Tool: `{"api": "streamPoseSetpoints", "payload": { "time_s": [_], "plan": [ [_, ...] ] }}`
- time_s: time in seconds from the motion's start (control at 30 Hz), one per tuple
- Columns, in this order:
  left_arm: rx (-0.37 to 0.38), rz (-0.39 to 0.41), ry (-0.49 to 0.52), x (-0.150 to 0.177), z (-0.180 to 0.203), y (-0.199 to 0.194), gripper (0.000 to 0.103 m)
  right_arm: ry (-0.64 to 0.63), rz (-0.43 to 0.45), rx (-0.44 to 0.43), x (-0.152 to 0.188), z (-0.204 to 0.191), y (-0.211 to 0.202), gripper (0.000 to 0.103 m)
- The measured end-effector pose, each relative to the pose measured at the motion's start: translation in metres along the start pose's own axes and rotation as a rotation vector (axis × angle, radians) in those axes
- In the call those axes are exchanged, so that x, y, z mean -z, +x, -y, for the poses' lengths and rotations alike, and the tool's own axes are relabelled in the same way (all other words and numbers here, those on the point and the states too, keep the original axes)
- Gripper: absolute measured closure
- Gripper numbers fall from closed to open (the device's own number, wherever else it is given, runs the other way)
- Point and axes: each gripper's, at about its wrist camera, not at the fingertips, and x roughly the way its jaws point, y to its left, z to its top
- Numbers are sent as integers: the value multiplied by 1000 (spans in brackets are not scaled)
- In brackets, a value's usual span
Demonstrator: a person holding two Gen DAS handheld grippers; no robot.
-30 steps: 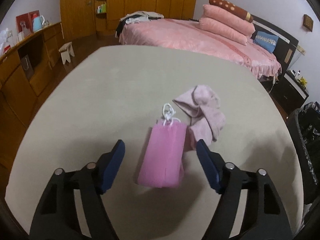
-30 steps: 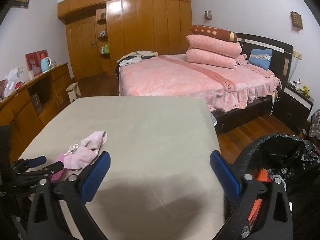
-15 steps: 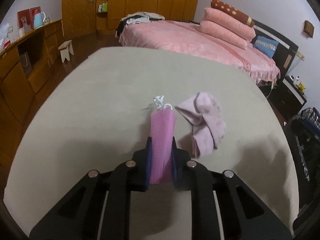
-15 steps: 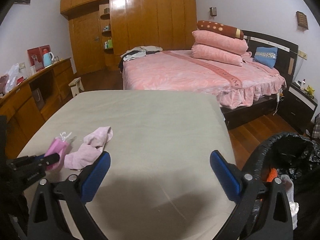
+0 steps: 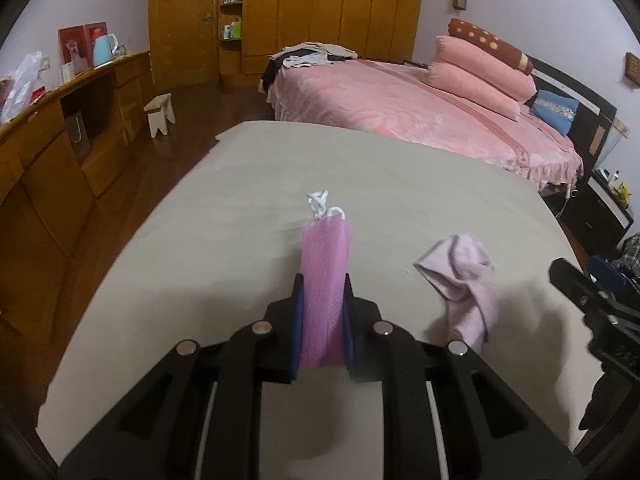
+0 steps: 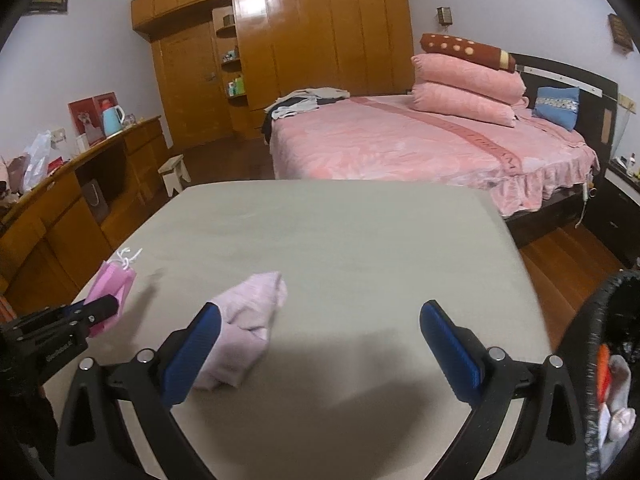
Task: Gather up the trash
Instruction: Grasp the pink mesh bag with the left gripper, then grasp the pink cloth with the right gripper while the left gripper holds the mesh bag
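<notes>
My left gripper is shut on a pink face mask with white ear loops and holds it lifted above the beige table. The mask also shows in the right wrist view, pinched in the left gripper. A crumpled pale pink cloth lies on the table to the right of the mask. In the right wrist view the cloth lies just past my left fingertip. My right gripper is open and empty, low over the table.
A black trash bag with trash inside stands off the table's right edge. A pink bed lies beyond the table. A wooden sideboard runs along the left. A small stool stands on the floor.
My left gripper closed on the pink mask and lifted it off the table. My right gripper moved left toward the pink cloth, still open.
</notes>
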Motion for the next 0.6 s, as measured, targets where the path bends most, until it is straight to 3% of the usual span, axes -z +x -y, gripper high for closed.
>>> {"api": "streamPoseSetpoints", "payload": {
  "time_s": [0.37,0.6],
  "plan": [
    [-16,-1,-23,-9,-24,9,88,-19,-68,-32,-1,-41,41,13],
    [-24,-5,-31,-9,-33,12,88,-38,-130,-49,3,-57,56,27]
  ]
}}
